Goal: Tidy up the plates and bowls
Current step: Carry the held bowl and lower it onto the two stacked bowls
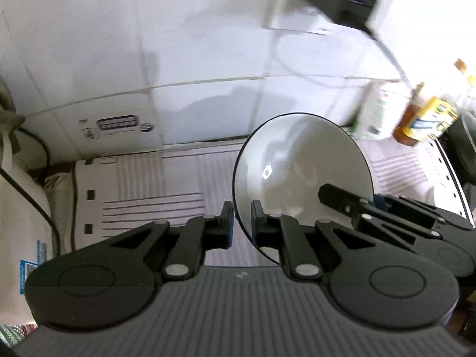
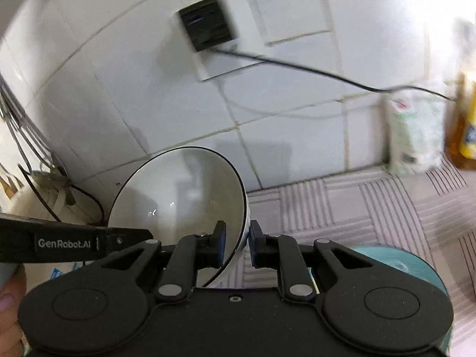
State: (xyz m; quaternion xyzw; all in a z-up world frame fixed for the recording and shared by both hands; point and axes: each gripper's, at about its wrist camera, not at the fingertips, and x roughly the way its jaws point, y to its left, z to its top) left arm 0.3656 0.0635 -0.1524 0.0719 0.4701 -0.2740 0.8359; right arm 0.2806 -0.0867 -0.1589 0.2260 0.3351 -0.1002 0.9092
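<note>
A white bowl with a thin black rim hangs tilted above the striped counter mat, its hollow towards both cameras. My left gripper is shut on its near-left rim. My right gripper reaches in from the right and pinches the opposite edge. In the right wrist view the same bowl fills the centre left, with my right gripper shut on its right wall. The left gripper, marked GenRobot.AI, meets the bowl from the left.
A teal plate lies on the mat under the right gripper. Bottles and a white packet stand at the right against the tiled wall. A black plug sits in a wall socket. A white appliance stands left.
</note>
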